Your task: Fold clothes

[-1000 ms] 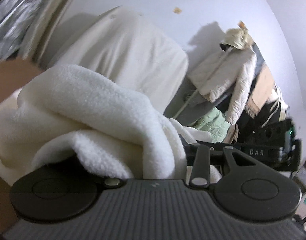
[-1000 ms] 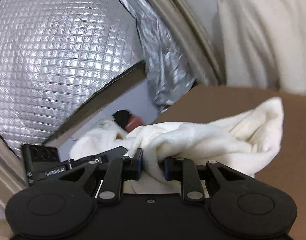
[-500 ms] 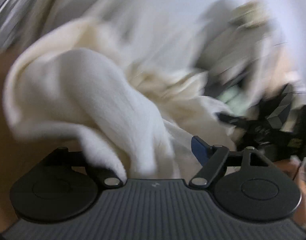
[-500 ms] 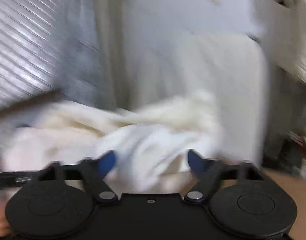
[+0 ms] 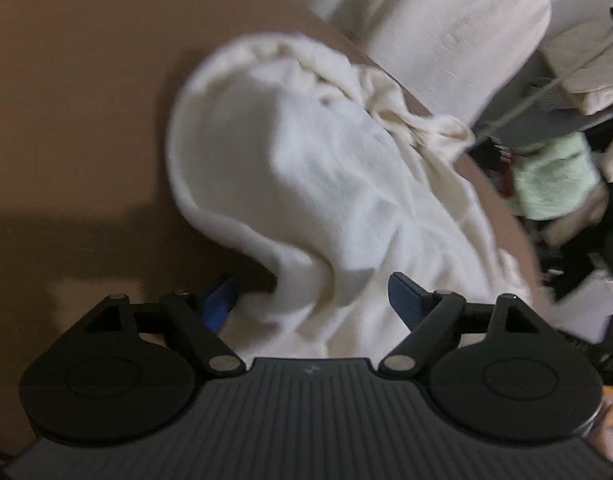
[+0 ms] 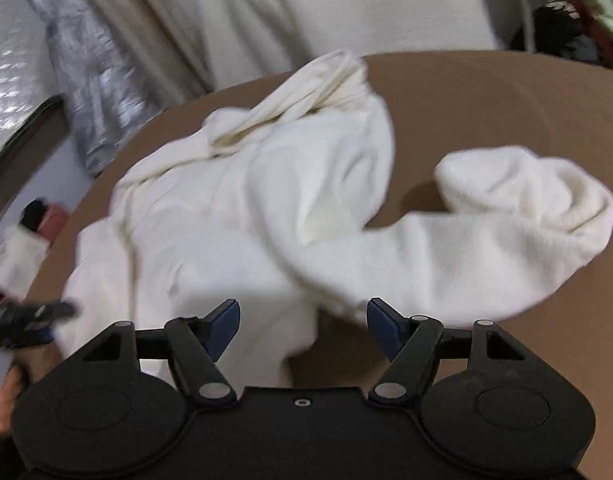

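The left tongs (image 5: 312, 300) stand wide over the near edge of the garment (image 5: 326, 184), their blue pads clear of the cloth on both sides. They have just been opening, and the fleece lies loose between them, not pinched. Ahead of these tongs the white garment sits in a rumpled mound on the brown table (image 5: 74, 120), its bunched hem or collar at the far side, near the table's edge.

The right tongs (image 6: 302, 318) are likewise spread with nothing clamped. Their jaws have just drawn in a little from their widest, and cloth lies loose in the gap. Ahead and to their left the body of the garment (image 6: 210, 208) spreads in creases. Ahead and to their right a sleeve (image 6: 506, 216) curls across bare table (image 6: 486, 100). The left tongs (image 6: 22, 316) show blurred at the far left of this view.

As I judge it, folding proper has hardly begun. The piece is down on the table and let go, but it is neither flat nor squared. Still to do: spread the body smooth, straighten the sleeve, bring the sleeves in, then fold the body over.
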{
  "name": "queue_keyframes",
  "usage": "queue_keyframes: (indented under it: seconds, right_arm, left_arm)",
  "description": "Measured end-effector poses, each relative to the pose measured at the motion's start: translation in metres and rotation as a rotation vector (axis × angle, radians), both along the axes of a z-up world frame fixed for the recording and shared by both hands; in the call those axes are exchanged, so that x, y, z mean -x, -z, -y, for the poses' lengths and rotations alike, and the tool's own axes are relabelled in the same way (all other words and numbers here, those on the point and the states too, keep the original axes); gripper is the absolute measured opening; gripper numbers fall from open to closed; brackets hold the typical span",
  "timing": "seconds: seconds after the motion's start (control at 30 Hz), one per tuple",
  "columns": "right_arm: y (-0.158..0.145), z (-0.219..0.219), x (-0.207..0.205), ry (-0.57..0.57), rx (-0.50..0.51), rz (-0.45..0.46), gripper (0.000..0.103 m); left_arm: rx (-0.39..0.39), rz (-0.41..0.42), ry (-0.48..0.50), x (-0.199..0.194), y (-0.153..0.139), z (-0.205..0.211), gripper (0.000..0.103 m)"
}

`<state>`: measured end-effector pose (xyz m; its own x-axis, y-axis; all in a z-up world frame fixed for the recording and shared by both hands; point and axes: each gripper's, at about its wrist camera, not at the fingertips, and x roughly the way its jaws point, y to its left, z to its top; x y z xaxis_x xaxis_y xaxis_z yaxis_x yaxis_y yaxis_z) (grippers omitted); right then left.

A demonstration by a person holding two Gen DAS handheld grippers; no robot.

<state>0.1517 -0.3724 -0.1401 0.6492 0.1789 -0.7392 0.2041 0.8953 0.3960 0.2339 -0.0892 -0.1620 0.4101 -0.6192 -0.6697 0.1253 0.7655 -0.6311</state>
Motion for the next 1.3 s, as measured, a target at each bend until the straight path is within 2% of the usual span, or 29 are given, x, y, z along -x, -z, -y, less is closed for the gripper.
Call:
queue_keyframes:
  seconds: [0.1,0.17,0.2,0.23,0.3,0.33,0.4,0.43,0.47,0.53,0.57,0.63,0.7,0.73,0.8,0.83,0.9,0.93,0.97,1.0,1.03,1.2,1.3]
  right_arm:
    - [0.000,-0.007,0.006,-0.048,-0.037,-0.009,0.077]
    - [0.003,-0.018,0.007,-0.058,-0.035,-0.001,0.077]
    - [0.002,-0.019,0.004,-0.064,-0.031,0.004,0.078]
    - [0.002,-0.021,0.000,-0.073,-0.029,0.005,0.078]
    - [0.004,-0.025,-0.005,-0.090,-0.031,-0.005,0.078]
    - [0.005,-0.028,-0.009,-0.097,-0.030,-0.010,0.078]
    - [0.007,-0.037,-0.017,-0.105,-0.015,-0.021,0.078]
    - [0.008,-0.042,-0.021,-0.111,0.001,-0.027,0.078]
    - [0.009,-0.047,-0.025,-0.118,0.018,-0.035,0.078]
    - [0.010,-0.055,-0.031,-0.127,0.078,-0.060,0.078]
    - [0.009,-0.058,-0.033,-0.134,0.116,-0.074,0.078]
    - [0.008,-0.061,-0.037,-0.135,0.176,-0.091,0.078]
    - [0.006,-0.059,-0.038,-0.123,0.199,-0.096,0.078]
    - [0.005,-0.057,-0.039,-0.115,0.201,-0.098,0.078]
    - [0.002,-0.056,-0.036,-0.103,0.202,-0.096,0.078]
    - [0.001,-0.056,-0.034,-0.096,0.207,-0.090,0.078]
    - [-0.001,-0.056,-0.030,-0.082,0.220,-0.083,0.078]
    - [-0.002,-0.055,-0.028,-0.074,0.221,-0.077,0.078]
    - [-0.003,-0.054,-0.026,-0.064,0.214,-0.073,0.078]
    - [-0.002,-0.053,-0.023,-0.055,0.195,-0.074,0.078]
    - [-0.001,-0.051,-0.021,-0.047,0.170,-0.077,0.078]
    - [0.014,-0.048,-0.008,-0.047,-0.011,-0.100,0.078]
    - [0.031,-0.057,-0.005,-0.090,-0.110,-0.119,0.078]
  left_arm:
    - [0.037,-0.059,0.076,-0.001,0.016,0.003,0.082]
    - [0.019,-0.075,0.128,-0.009,0.023,0.018,0.082]
    - [-0.030,-0.064,0.140,-0.010,0.025,0.025,0.083]
    - [-0.112,-0.055,0.151,-0.011,0.028,0.035,0.085]
    - [-0.285,-0.047,0.169,-0.014,0.041,0.054,0.098]
    - [-0.331,-0.038,0.180,-0.015,0.045,0.061,0.101]
    - [-0.332,-0.028,0.173,-0.015,0.045,0.063,0.098]
    - [-0.321,-0.014,0.167,-0.015,0.041,0.061,0.076]
    - [-0.308,0.008,0.159,-0.013,0.033,0.057,0.042]
    - [-0.279,0.057,0.138,-0.007,0.016,0.045,0.021]
    - [-0.320,0.130,0.104,0.000,0.002,0.037,0.021]
    - [-0.450,0.320,0.015,0.020,-0.031,0.018,0.018]
    - [-0.558,0.503,-0.145,0.033,-0.058,-0.011,0.018]
    - [-0.590,0.547,-0.225,0.033,-0.067,-0.025,0.018]
    - [-0.637,0.557,-0.431,0.020,-0.077,-0.064,0.018]
    - [-0.675,0.557,-0.554,0.014,-0.081,-0.083,0.024]
    - [-0.761,0.523,-0.742,0.001,-0.083,-0.108,0.052]
    - [-0.794,0.493,-0.788,-0.005,-0.081,-0.117,0.064]
    - [-0.821,0.458,-0.814,-0.010,-0.077,-0.124,0.064]
    - [-0.821,0.429,-0.814,-0.013,-0.073,-0.128,0.064]
    - [-0.788,0.399,-0.793,-0.012,-0.067,-0.132,0.064]
    - [-0.490,0.270,-0.611,-0.006,-0.037,-0.127,0.064]
    - [-0.330,0.237,-0.475,-0.012,-0.026,-0.103,0.064]
